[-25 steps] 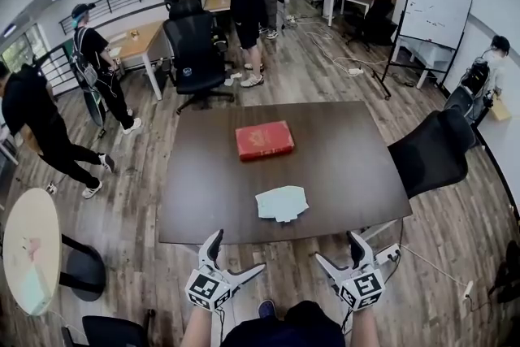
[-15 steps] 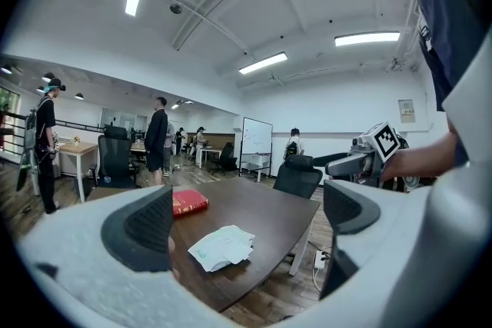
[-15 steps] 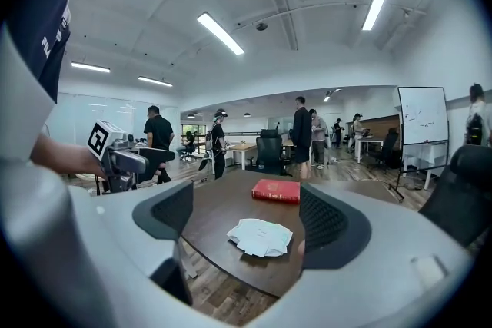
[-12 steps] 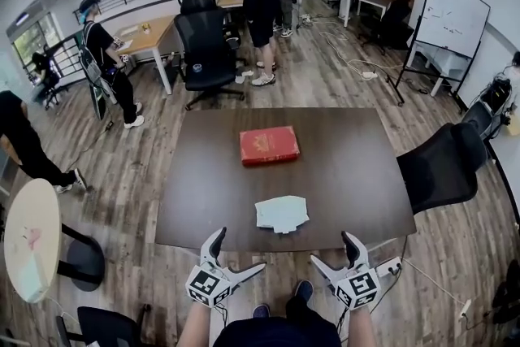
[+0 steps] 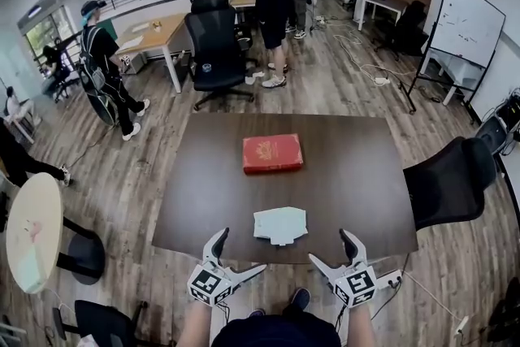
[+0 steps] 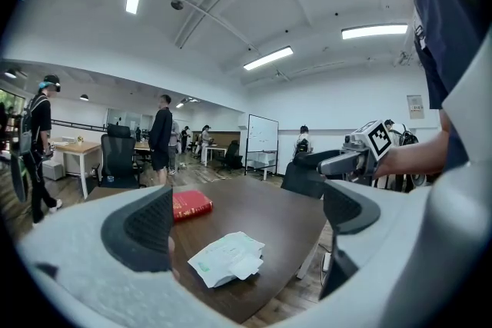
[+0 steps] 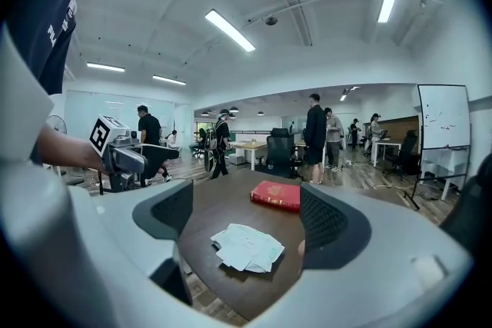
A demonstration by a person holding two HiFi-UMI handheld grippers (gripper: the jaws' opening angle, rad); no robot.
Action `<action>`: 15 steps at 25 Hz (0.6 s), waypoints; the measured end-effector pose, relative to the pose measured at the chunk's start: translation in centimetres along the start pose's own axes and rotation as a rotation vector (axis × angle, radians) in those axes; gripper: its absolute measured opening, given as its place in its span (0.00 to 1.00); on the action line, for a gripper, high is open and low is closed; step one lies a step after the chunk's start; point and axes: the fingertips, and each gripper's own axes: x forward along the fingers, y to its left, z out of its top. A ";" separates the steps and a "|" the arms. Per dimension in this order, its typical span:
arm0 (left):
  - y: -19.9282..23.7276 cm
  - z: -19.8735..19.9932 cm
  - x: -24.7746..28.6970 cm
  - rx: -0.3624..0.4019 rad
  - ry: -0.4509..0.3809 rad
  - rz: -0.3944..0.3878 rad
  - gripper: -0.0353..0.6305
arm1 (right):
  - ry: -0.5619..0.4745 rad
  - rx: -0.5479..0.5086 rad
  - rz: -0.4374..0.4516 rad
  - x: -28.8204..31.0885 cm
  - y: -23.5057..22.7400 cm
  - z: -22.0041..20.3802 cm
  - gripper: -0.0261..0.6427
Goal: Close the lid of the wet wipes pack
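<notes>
The wet wipes pack (image 5: 281,224), white with pale green print, lies flat near the front edge of the dark brown table (image 5: 357,175); a small white flap sticks out on its near side. Both grippers hover just short of that edge. My left gripper (image 5: 241,251) is open and empty, left of the pack. My right gripper (image 5: 329,246) is open and empty too, to the pack's right. In the left gripper view the pack (image 6: 225,258) shows between the wide-apart jaws of that gripper (image 6: 246,219). The right gripper view frames the pack (image 7: 247,246) the same way, inside the right gripper (image 7: 247,219).
A red book (image 5: 272,153) lies mid-table beyond the pack. One black office chair (image 5: 449,179) stands at the table's right side, another (image 5: 215,51) beyond the far edge. Several people stand further back. A round pale table (image 5: 31,232) is at the left.
The head view has closed in on the table, so the front edge and the pack now sit nearer both grippers. Both stay open. People at the left have walked away.
</notes>
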 end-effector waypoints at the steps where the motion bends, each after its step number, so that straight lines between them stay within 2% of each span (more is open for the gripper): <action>1: 0.1 0.0 0.3 -0.004 0.001 0.004 0.95 | 0.003 -0.010 0.007 0.3 -0.2 0.0 0.71; 8: 0.8 -0.8 1.3 -0.030 0.016 0.026 0.95 | 0.062 -0.034 0.062 2.9 -0.9 -2.0 0.71; 15: 1.0 -1.7 1.9 -0.057 0.022 0.051 0.95 | 0.163 -0.130 0.148 6.2 -0.3 -5.4 0.72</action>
